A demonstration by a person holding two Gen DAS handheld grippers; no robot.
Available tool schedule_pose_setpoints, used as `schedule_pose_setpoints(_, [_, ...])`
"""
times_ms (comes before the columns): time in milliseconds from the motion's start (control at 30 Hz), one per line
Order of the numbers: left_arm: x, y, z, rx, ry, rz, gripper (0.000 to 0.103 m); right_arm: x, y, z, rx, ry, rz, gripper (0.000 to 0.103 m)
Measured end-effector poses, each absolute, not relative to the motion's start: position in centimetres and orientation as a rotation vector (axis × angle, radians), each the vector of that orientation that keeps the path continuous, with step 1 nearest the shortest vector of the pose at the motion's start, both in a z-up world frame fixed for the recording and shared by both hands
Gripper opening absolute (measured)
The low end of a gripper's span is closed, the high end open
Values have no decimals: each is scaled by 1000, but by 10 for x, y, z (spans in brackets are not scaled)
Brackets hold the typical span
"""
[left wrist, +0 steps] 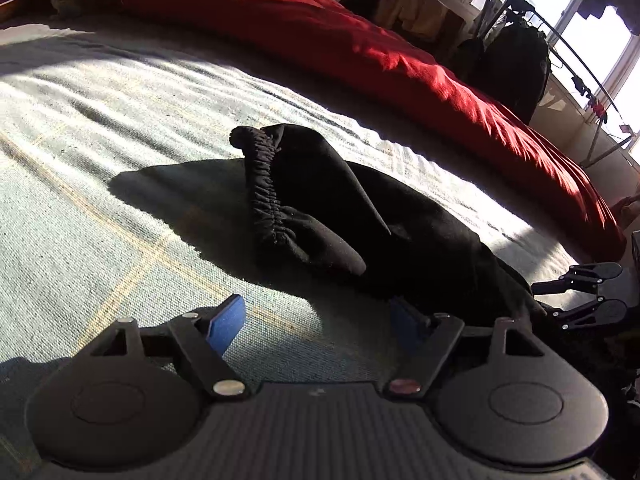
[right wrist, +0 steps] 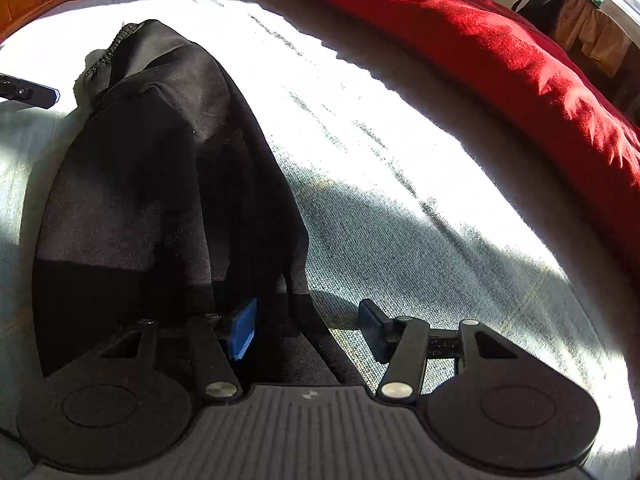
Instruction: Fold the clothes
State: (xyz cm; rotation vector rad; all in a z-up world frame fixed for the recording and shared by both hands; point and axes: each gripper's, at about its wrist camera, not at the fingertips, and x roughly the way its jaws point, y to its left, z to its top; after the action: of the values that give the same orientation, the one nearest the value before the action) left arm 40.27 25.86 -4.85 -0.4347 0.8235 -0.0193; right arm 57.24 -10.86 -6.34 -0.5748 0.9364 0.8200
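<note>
The black pants [left wrist: 352,216] lie bunched on the bed cover [left wrist: 100,128], near the red blanket [left wrist: 360,40]. They look soft, light and floppy. Best grab the stretchy waistband [left wrist: 264,184]. The left gripper [left wrist: 320,324] and right gripper [right wrist: 308,328] both have jaws apart, holding nothing.

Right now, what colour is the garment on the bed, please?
Black garment, clearest in the right wrist view.

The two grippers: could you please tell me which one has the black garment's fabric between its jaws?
The right gripper: black garment fabric runs between its open jaws. The left gripper frames only bare bedspread.
</note>
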Motion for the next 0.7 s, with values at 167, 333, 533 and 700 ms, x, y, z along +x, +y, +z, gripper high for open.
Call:
schedule_pose_setpoints(167, [407,253,-50,-431,816,-13,84,573,-116,-62,-445,971,858,7])
schedule_pose_setpoints(333, [417,249,-48,-431,815,-31,84,581,-118,-48,-428,922,793,5])
schedule_pose_setpoints(533, [426,244,-50,-426,818,-51,84,619,-131,-29,-402,832,635,5])
schedule_pose_setpoints(700, [437,247,-56,-484,808,-61,84,638,-134,-54,-409,846,510,5])
